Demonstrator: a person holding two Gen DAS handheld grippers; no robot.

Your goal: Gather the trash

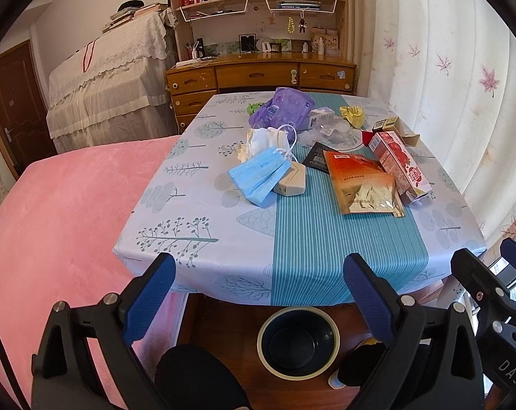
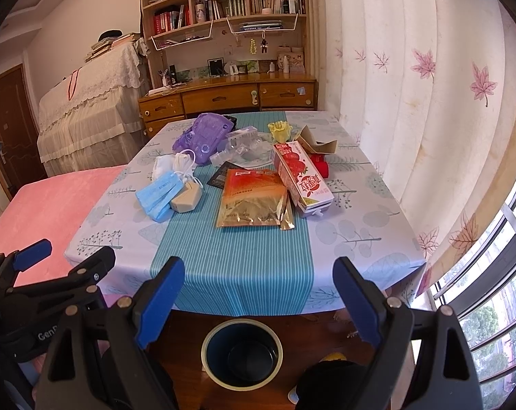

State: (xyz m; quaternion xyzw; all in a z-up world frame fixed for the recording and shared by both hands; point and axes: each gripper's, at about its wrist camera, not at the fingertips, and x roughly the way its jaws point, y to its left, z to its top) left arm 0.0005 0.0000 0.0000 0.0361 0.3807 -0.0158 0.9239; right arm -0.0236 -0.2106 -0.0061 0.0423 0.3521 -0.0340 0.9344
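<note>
Trash lies on the table (image 1: 196,225): a blue mask (image 1: 258,179) (image 2: 158,196), white masks (image 1: 268,140), a beige box (image 1: 292,182), a purple bag (image 1: 285,109) (image 2: 206,131), an orange-gold foil pouch (image 1: 363,184) (image 2: 254,198), a red milk carton (image 1: 401,164) (image 2: 300,176), clear plastic (image 1: 333,133) and yellow wrapper (image 1: 353,114). A dark bin (image 1: 298,341) (image 2: 242,353) stands on the floor below the table's near edge. My left gripper (image 1: 259,294) and right gripper (image 2: 259,297) are both open and empty, above the bin, short of the table.
A pink bed (image 1: 53,232) lies left of the table. A curtain (image 1: 445,85) and window (image 2: 490,307) are on the right. A wooden desk with shelves (image 1: 258,75) stands behind. A covered piano (image 1: 107,95) is at back left.
</note>
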